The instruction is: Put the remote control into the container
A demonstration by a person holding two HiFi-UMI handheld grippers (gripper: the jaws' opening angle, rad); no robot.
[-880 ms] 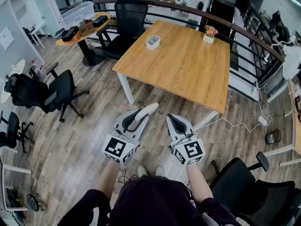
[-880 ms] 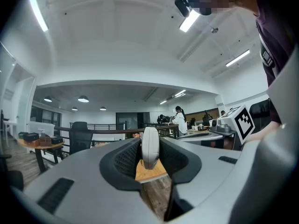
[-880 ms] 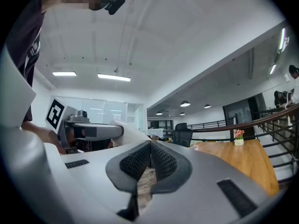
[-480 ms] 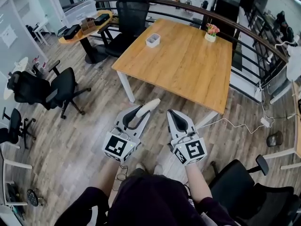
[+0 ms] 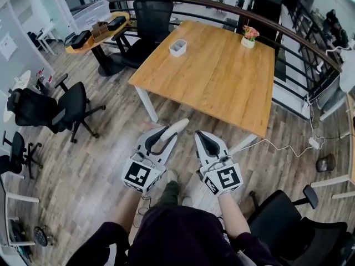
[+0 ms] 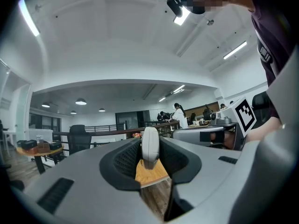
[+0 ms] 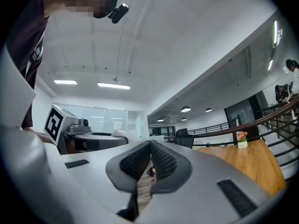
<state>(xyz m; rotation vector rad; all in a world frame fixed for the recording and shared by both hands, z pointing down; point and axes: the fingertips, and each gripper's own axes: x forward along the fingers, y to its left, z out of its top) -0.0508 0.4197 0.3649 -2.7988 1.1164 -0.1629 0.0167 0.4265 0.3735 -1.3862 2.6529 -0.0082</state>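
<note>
A slim white remote control (image 5: 175, 128) is clamped between the pads of my left gripper (image 5: 165, 134) and sticks out past its fingertips. In the left gripper view the remote control (image 6: 150, 146) stands on edge between the jaws of the left gripper (image 6: 150, 149). My right gripper (image 5: 202, 137) is held beside it, its jaws pressed together with nothing between them, as the right gripper (image 7: 150, 149) shows in its own view. The small white container (image 5: 178, 48) stands near the far left edge of the wooden table (image 5: 222, 87), well ahead of both grippers.
A small flower pot (image 5: 248, 38) stands at the table's far right. Black office chairs stand behind the table (image 5: 151, 21), at left (image 5: 55, 107) and at lower right (image 5: 288, 220). A round side table (image 5: 100, 35) holds boxes. A railing (image 5: 294, 43) and a floor cable (image 5: 283, 146) run along the right.
The table has shifted slightly in the head view, and a foot now shows forward between the grippers. Both grippers keep their pose, the remote still held.
</note>
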